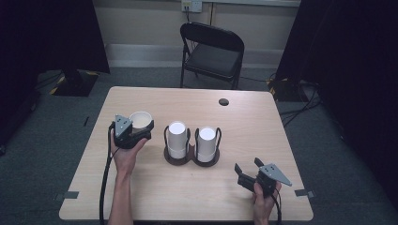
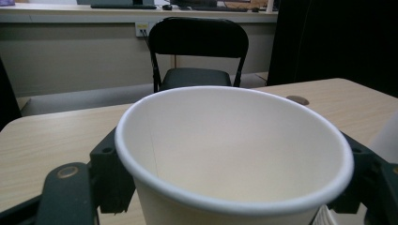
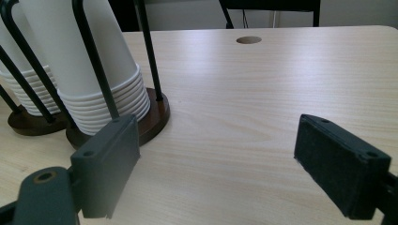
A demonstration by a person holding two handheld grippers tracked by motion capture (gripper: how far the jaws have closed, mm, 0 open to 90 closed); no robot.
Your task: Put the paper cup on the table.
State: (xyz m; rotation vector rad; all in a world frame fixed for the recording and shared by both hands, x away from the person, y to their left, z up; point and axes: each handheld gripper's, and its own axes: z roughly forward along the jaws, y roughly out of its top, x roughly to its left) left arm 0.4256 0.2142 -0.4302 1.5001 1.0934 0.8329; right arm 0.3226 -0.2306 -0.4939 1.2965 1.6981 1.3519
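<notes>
Jaws of your left gripper [image 1: 133, 133] clamped on a white paper cup [image 1: 140, 121], upright, mouth open, inside bare, your right gripper [image 1: 248, 172] spread wide above the surface [image 1: 244, 117].

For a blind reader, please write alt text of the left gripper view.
A white paper cup, open side up and empty, sits between the left gripper's black fingers above a wooden table. Behind stands a black folding chair.

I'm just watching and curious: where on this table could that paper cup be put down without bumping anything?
The left gripper holds the paper cup. Bare wood lies along the table's far edge up to the round hole, on the right side beyond the cup holder, and along the near edge between the forearms. The middle is crowded by two cup stacks.
</notes>
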